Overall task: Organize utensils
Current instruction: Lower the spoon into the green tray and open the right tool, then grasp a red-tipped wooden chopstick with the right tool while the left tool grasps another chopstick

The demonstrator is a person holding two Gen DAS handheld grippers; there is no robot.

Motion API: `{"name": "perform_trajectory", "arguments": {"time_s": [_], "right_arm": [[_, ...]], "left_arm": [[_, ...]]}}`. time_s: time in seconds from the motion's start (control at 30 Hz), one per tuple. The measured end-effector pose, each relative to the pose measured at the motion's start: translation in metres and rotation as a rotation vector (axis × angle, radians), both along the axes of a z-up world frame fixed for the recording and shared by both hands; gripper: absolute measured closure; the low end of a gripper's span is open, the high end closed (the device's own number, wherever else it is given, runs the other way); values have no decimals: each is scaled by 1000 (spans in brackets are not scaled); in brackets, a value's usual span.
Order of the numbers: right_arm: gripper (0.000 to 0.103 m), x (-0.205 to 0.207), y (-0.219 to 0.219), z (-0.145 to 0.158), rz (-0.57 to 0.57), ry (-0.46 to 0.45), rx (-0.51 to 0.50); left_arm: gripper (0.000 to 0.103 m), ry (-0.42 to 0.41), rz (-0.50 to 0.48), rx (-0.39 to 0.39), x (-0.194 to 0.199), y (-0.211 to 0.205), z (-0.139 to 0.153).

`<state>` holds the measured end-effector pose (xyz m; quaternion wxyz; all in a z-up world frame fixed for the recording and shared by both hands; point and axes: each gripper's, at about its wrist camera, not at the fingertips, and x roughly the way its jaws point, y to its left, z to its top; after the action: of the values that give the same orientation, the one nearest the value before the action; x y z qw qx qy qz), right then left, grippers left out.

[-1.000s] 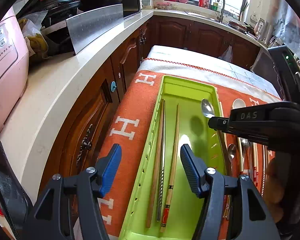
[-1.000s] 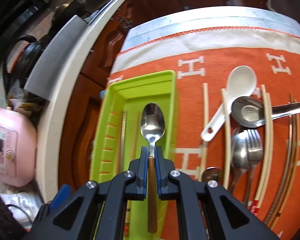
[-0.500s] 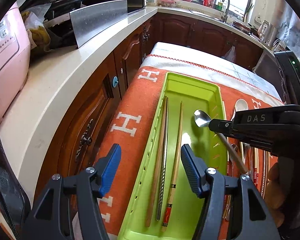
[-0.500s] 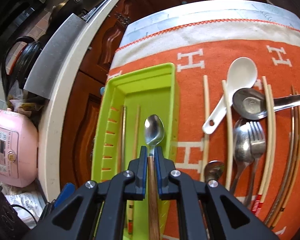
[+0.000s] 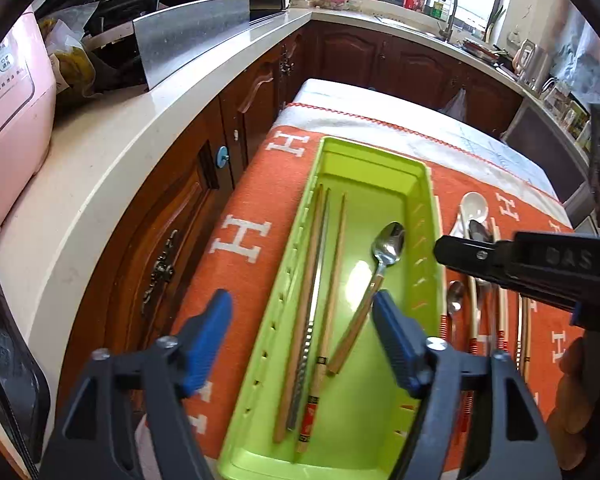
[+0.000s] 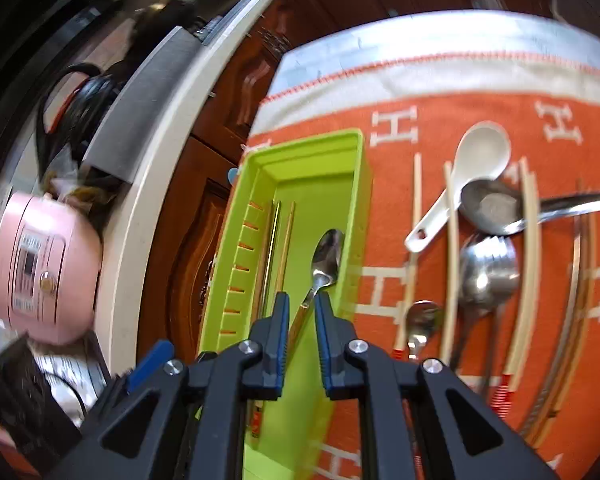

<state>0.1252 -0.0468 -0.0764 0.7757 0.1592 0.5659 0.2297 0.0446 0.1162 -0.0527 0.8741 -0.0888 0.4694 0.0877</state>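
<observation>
A green tray [image 5: 376, 160] [image 6: 300, 148] lies on an orange cloth. Inside it lie several chopsticks [image 5: 316, 288] and a wooden-handled steel spoon [image 5: 374, 276] [image 6: 326, 260], slanted on the tray floor. My right gripper [image 6: 301, 308] is open just above the spoon's handle, no longer gripping it; its body [image 5: 520, 264] shows from the side in the left wrist view. My left gripper [image 5: 300, 316] is open and empty over the tray's near end. Loose utensils lie right of the tray: a white spoon [image 6: 472, 172], a steel ladle [image 6: 496, 208], chopsticks [image 6: 528, 264].
A white counter [image 5: 100, 184] with wooden cabinets runs along the left. A pink rice cooker [image 5: 8, 120] [image 6: 44, 264] and pots stand on it. A small steel spoon [image 6: 420, 320] and a fork with a spoon [image 6: 486, 276] lie on the cloth.
The right gripper lowered the spoon into the tray, opened and let it go. The spoon now lies in the tray. The left gripper stayed open, shifting slightly.
</observation>
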Motion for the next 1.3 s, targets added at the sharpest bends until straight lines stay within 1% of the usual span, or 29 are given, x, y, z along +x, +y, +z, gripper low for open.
{"name": "perform_trajectory", "arguments": {"time_s": [0.1,0.17,0.2,0.23,0.27,0.33,0.37,0.4,0.43,0.53,0.67,0.73,0.87,0.93,0.97,1.0,1.07,1.17,1.3], "right_arm": [[90,-10,-13,14,14,-81,-9],[90,-18,-28,23,4,-136,0],[90,-22,-37,27,1,-160,12],[90,-24,-44,30,-3,-180,17],[89,-28,-52,33,-5,-208,19],[66,-34,-67,39,5,-250,0],[44,-36,-72,41,10,-263,-11],[31,-40,-80,42,17,-280,-15],[28,-44,-87,44,21,-301,-22],[28,-55,-106,48,13,-348,-69],[28,-66,-134,48,-37,-382,-107],[28,-67,-146,43,-65,-370,-138],[29,-64,-175,24,-126,-296,-180],[33,-63,-187,15,-156,-277,-191],[44,-62,-191,10,-154,-269,-192],[58,-60,-193,6,-146,-253,-190],[68,-56,-198,-4,-137,-210,-174],[68,-53,-199,-18,-133,-158,-179],[68,-52,-192,-30,-112,-132,-158]], "left_arm": [[28,-6,-19,-3,-2,-7,3],[24,-13,-29,-25,-3,-13,7],[18,-18,-33,-38,-4,-15,8],[16,-25,-37,-50,-5,-18,10],[16,-30,-42,-60,-6,-20,12],[15,-29,-65,-82,-6,-28,14],[15,-26,-76,-88,-6,-31,14],[15,-23,-87,-92,-5,-35,14],[15,-18,-99,-94,-5,-39,14],[15,-14,-125,-95,-5,-53,15],[15,-12,-175,-93,-6,-73,17],[15,-12,-199,-89,-6,-84,17],[15,-2,-253,-81,-4,-109,13],[15,2,-281,-80,-3,-118,11],[15,7,-297,-79,-2,-125,9],[15,9,-308,-81,-1,-130,7],[15,15,-328,-89,1,-139,4],[15,25,-350,-90,4,-151,-3],[15,41,-364,-84,5,-158,-11]]}}
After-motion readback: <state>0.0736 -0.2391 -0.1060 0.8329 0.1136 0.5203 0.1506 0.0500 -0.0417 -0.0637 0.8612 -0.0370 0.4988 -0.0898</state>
